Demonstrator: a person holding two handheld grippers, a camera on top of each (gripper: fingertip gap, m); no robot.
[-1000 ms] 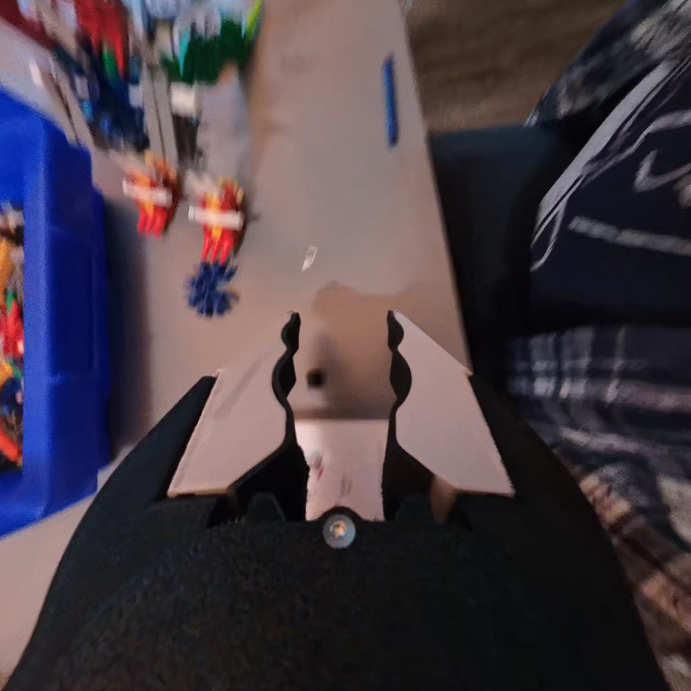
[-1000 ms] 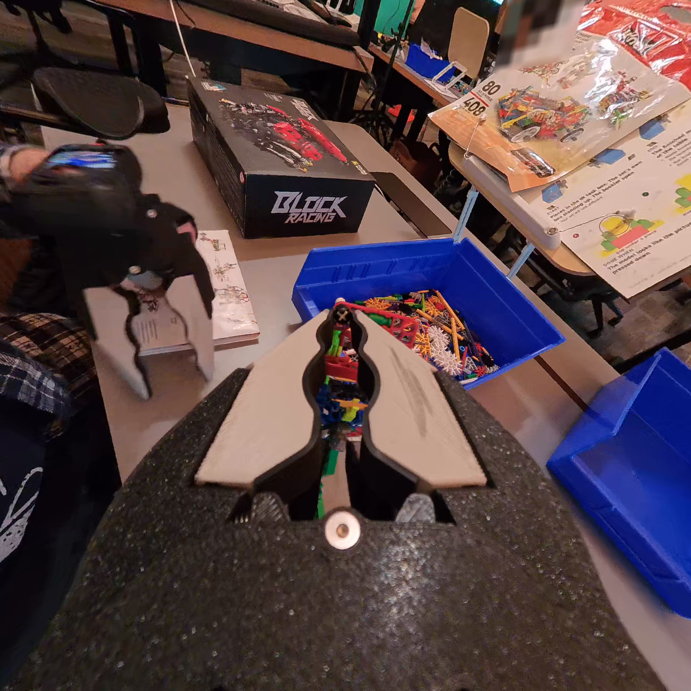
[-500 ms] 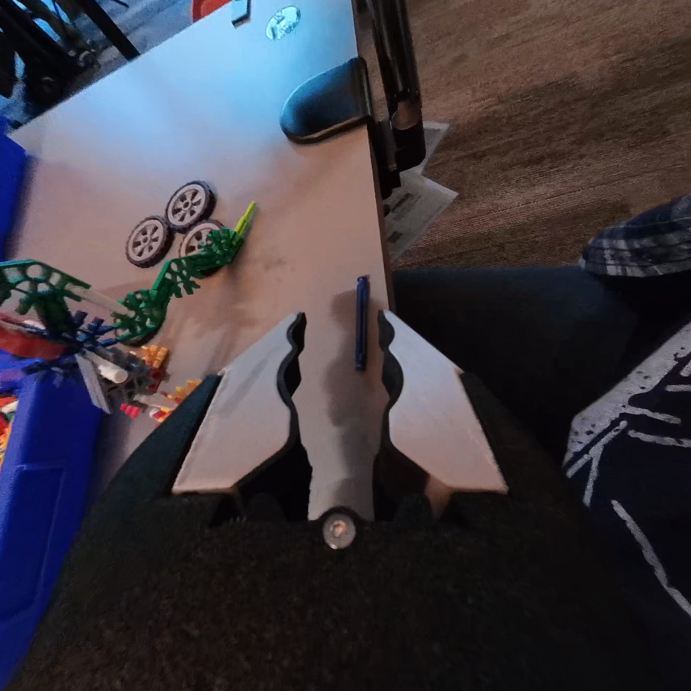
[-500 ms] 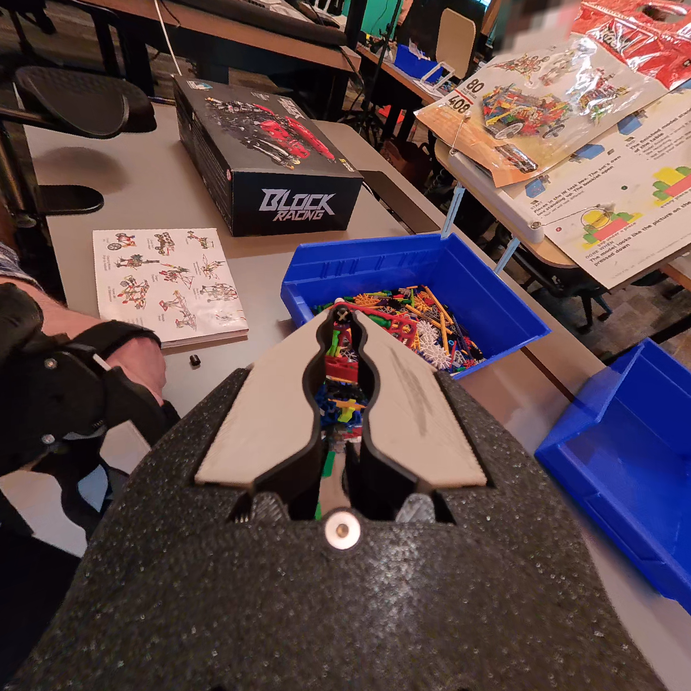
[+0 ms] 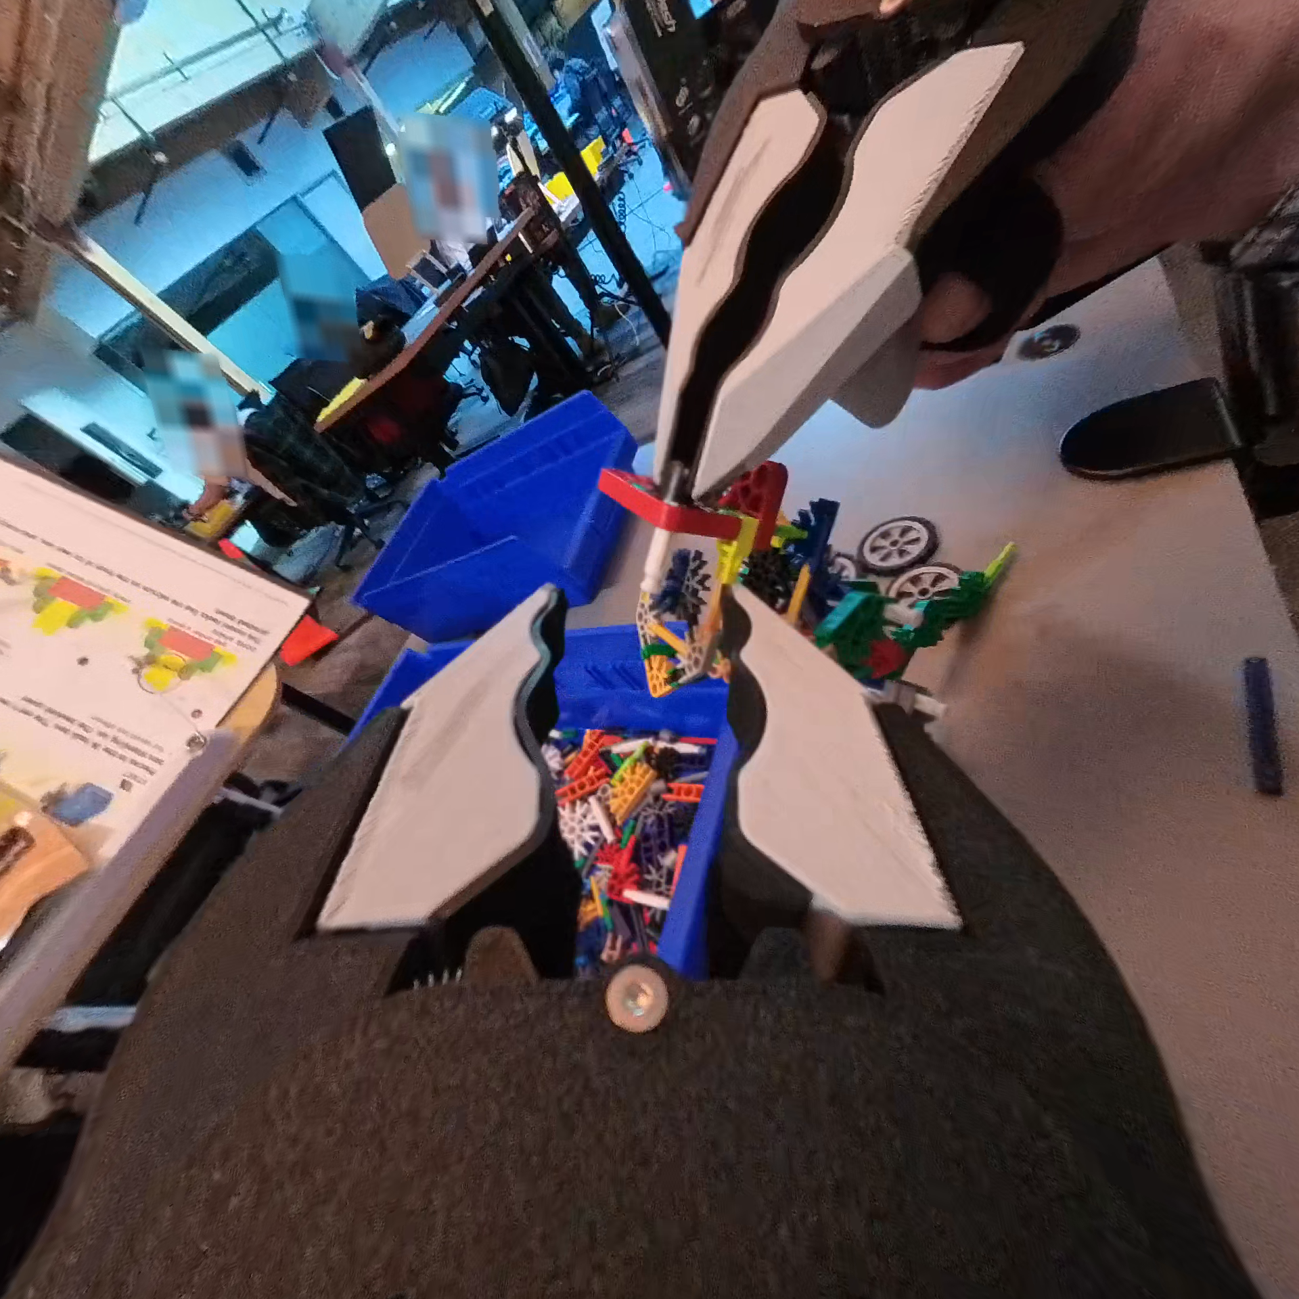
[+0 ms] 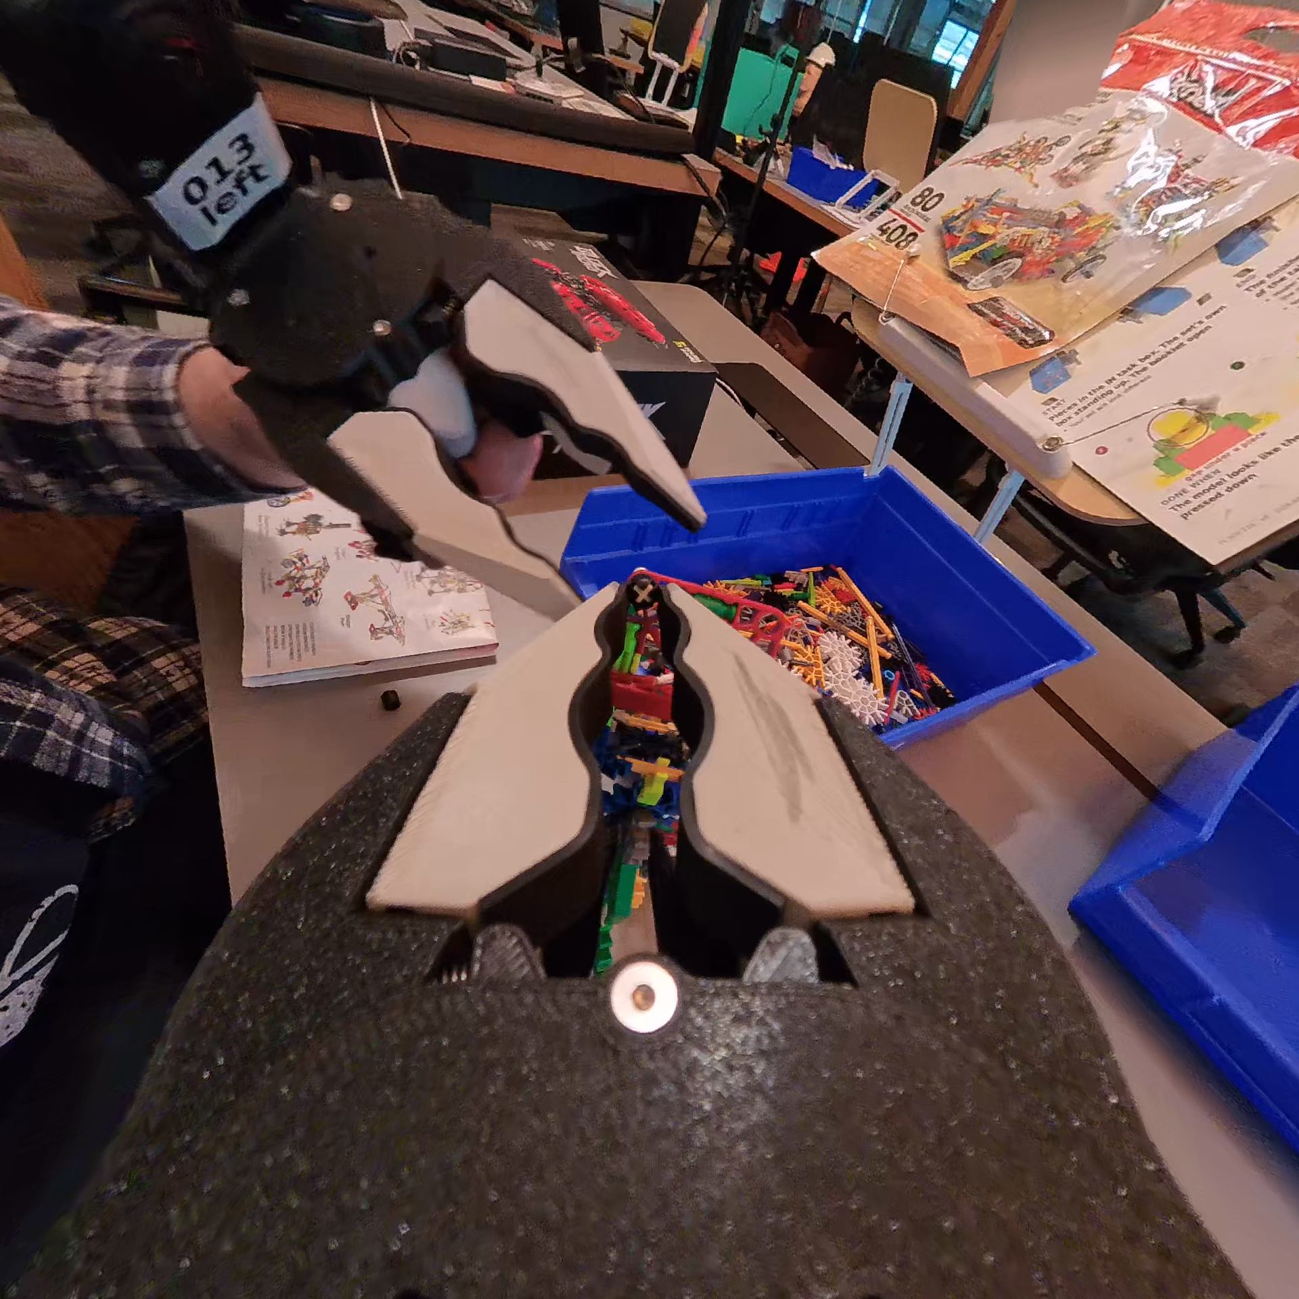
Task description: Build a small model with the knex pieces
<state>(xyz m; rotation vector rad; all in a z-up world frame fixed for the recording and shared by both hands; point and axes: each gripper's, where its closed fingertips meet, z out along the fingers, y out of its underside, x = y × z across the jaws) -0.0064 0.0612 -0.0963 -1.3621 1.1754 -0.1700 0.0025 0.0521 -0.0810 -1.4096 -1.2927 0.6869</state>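
Grey tabletop [image 6: 295, 738], spiky plastic model [image 5: 710, 562]

free: desk [image 6: 295, 759] near edge beside booklet [image 6: 351, 597] | blocked: parts bin [image 6: 984, 604] mid-desk, black box [image 6: 661, 379] at far edge, toy model [image 5: 710, 562] ahead

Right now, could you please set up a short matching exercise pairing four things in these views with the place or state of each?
Things:
1. right gripper
2. left gripper
3. instruction booklet
4. loose wheels

Places or states:
A. lying flat on the grey table, left of the blue bin of parts
B. open, holding nothing, over the bin of parts
C. lying on the table beyond the green part of the built model
D. shut on the toy model, fingers pinching its top

Pairs: 1-D, 2-B, 3-A, 4-C
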